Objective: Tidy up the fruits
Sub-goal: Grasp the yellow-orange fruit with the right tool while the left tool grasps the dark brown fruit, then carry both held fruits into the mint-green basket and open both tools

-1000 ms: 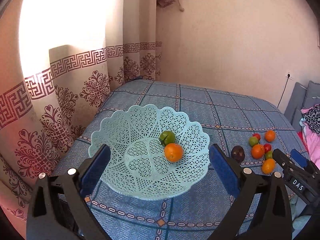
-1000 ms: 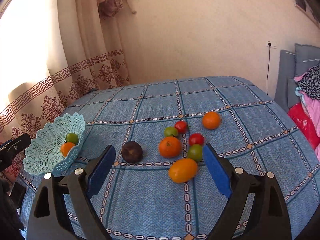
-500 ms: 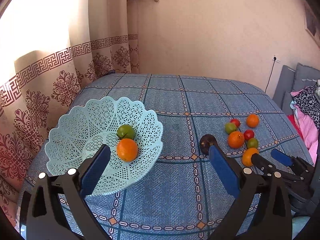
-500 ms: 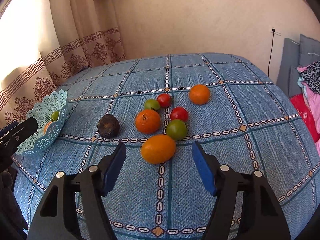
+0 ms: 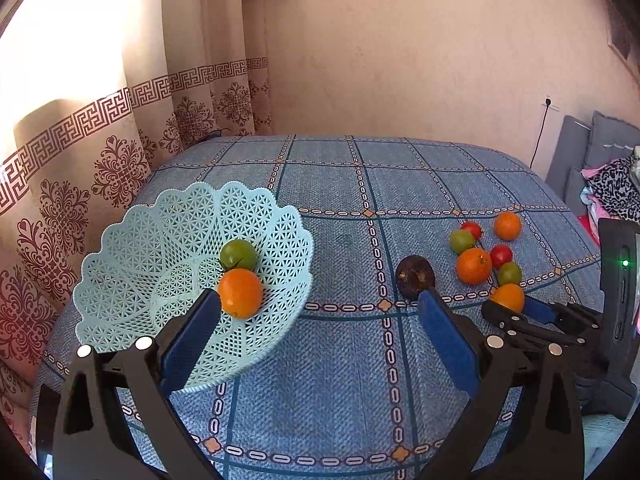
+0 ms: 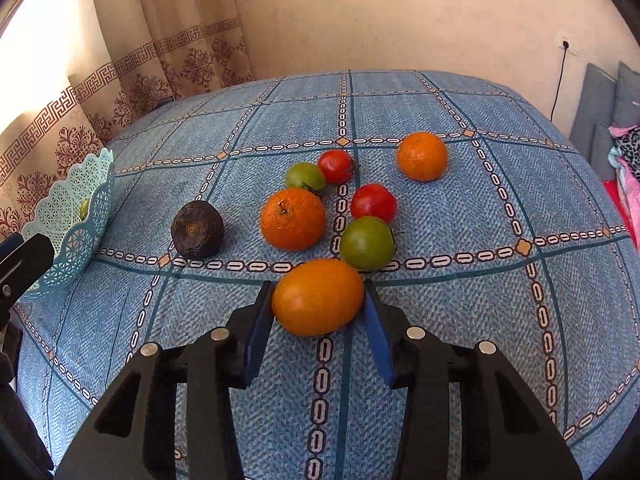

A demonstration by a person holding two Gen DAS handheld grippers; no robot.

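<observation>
- Since half a second ago my right gripper (image 6: 319, 305) has moved forward and narrowed, so the oval orange fruit (image 6: 318, 297) now sits between the two blue pads (image 6: 258, 330); they touch or almost touch its sides, and I cannot tell if it is already pinched firmly.
- That fruit lies on the blue checked bedcover (image 6: 460, 208), at the near side of the loose group, well apart from the left edge where the basket stands.
- Just behind it the green tomato (image 6: 367, 243) is touching or nearly so; the round orange (image 6: 292, 218) is also close.
- To do this step well, I think I should close slowly, centred on the widest part, then lift straight up so the neighbours do not roll.
- A dark fruit (image 6: 197, 229) lies alone between the group and the basket.
- The light-blue lattice basket (image 5: 132, 280) already holds an orange (image 5: 240, 293) and a green tomato (image 5: 238, 255).
- My left gripper (image 5: 320, 312) hangs over the basket's right rim with fingers spread wide, holding nothing.
</observation>
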